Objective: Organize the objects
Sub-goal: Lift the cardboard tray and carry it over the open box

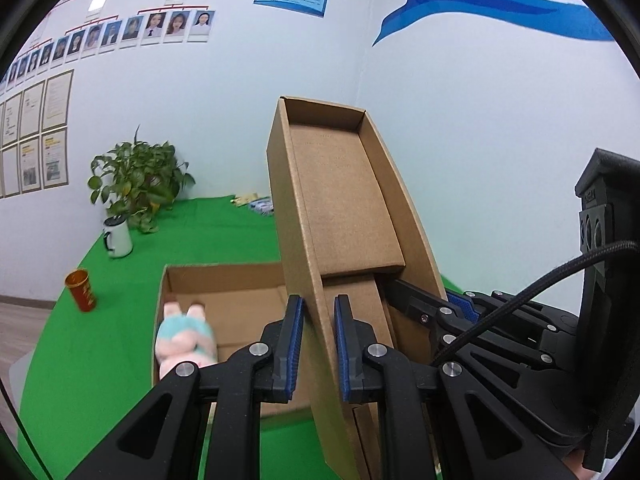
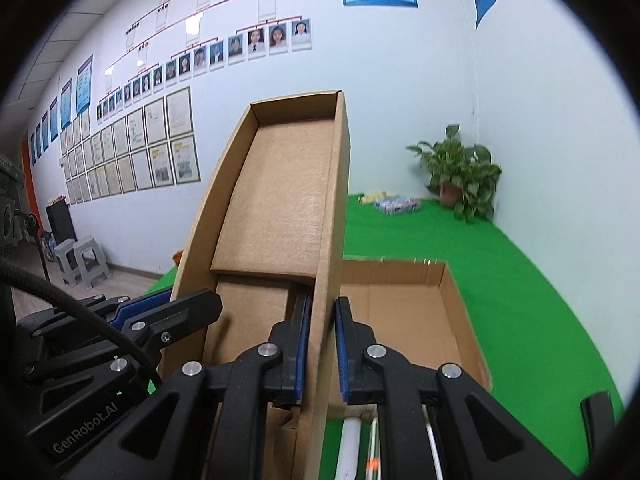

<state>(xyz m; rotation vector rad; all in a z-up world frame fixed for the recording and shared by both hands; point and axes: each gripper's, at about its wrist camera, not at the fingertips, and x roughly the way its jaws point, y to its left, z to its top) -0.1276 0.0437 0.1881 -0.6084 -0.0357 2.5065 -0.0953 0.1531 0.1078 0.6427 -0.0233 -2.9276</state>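
A shallow brown cardboard lid (image 1: 340, 200) is held up off the table, tilted with its hollow side toward both cameras. My left gripper (image 1: 319, 350) is shut on the lid's left side wall. My right gripper (image 2: 322, 350) is shut on the lid's (image 2: 280, 200) right side wall; it also shows at the right of the left wrist view (image 1: 424, 308). Below and behind the lid sits an open cardboard box (image 1: 224, 292) on the green cloth. A pink and teal plush toy (image 1: 184, 336) lies in its near left corner. The box's inside (image 2: 404, 320) looks bare in the right wrist view.
A green cloth (image 1: 92, 360) covers the table. A white mug (image 1: 117, 237), a red and gold cup (image 1: 82, 290) and a potted plant (image 1: 140, 180) stand at the far left. Small packets (image 2: 396, 203) lie at the back. White sticks (image 2: 352, 440) lie near the front. Grey stools (image 2: 82, 260) stand on the floor.
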